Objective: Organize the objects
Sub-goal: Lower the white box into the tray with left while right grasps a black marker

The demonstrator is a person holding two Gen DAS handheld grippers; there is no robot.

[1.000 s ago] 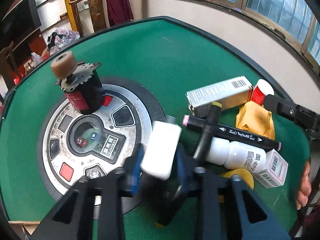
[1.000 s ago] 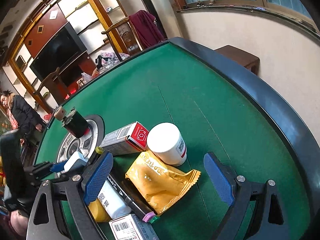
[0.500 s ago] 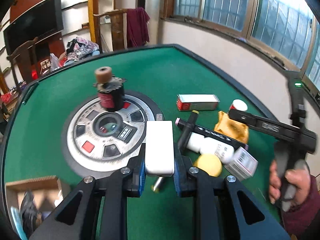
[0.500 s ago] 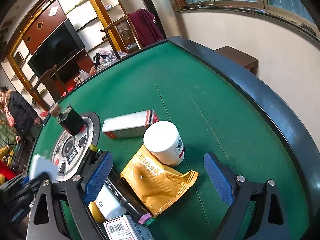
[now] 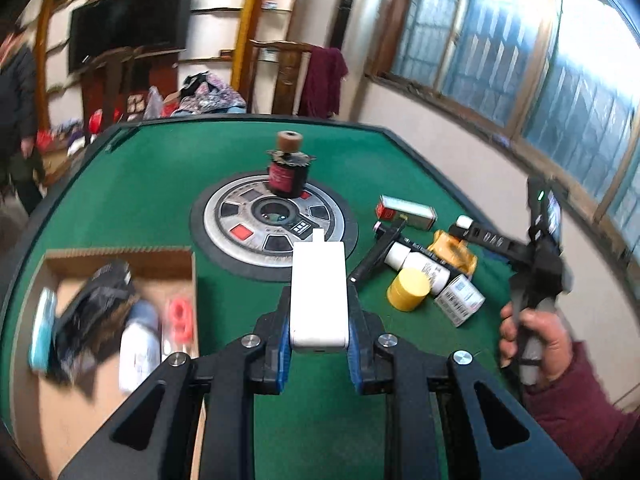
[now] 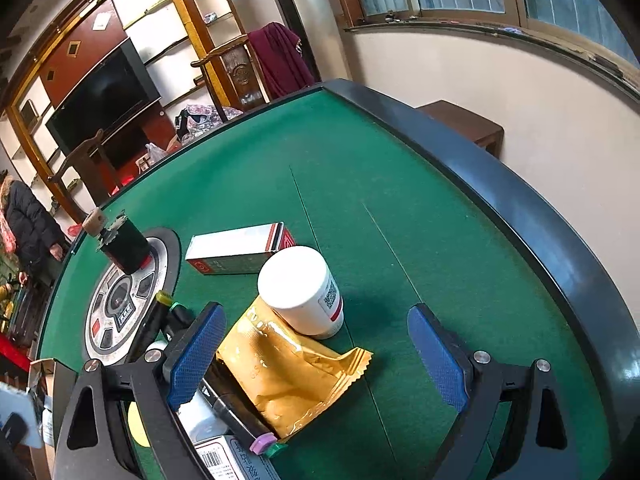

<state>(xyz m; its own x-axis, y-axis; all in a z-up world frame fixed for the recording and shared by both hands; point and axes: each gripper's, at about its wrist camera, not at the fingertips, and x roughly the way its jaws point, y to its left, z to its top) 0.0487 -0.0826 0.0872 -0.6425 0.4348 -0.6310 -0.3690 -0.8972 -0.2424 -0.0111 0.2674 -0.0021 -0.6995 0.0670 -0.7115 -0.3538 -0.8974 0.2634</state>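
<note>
My left gripper (image 5: 318,326) is shut on a white rectangular block (image 5: 318,292), held above the green table near its front. A cardboard box (image 5: 120,258) with several items lies to its lower left. My right gripper (image 6: 316,352) stands open over a yellow snack packet (image 6: 296,376), beside a white jar (image 6: 302,290). Black markers (image 6: 236,412), a white bottle (image 5: 420,268), a yellow lid (image 5: 409,289), a small barcoded box (image 5: 458,300) and a silver-red carton (image 6: 238,248) lie clustered together. From the left wrist view, the right gripper (image 5: 496,240) shows in a person's hand (image 5: 536,340).
A round metal panel (image 5: 248,216) sits in the table's middle with a dark cylinder topped by a tan roller (image 5: 287,168) on it. The raised dark table rim (image 6: 500,200) curves along the right. A person in a dark coat (image 6: 28,224) stands beyond the table at the left.
My left gripper has pulled back and up with the white block, rolling it upright; the cardboard box has come into view at lower left. The right gripper has stayed in place.
</note>
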